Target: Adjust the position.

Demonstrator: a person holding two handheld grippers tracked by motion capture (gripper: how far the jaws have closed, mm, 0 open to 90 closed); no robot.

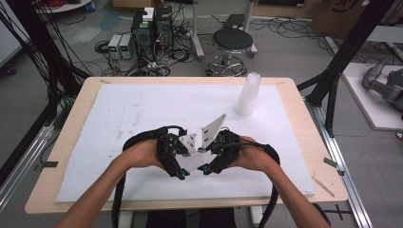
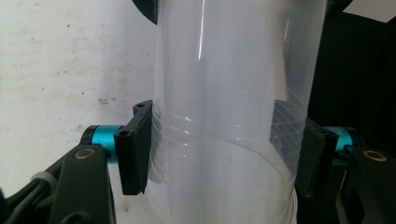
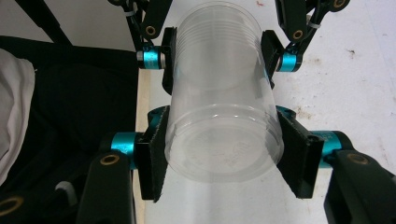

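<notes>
Both my grippers are clamped on the same clear plastic cup [image 3: 219,107]: my right gripper [image 3: 224,149] pinches it between its pads near the closed base, and my left gripper [image 2: 219,154] squeezes it at the ribbed band nearer the rim, so the cup lies bridged between the two pairs of jaws, just above the white mat [image 1: 142,109]. It looks like nested cups, feather-light, thin-walled and slick, so I judge it will buckle or squirt out if I press hard. The stiffer ribbed ring and base are the best places to hold; a stack of cups [image 1: 249,95] stands well beyond my jaws.
</notes>
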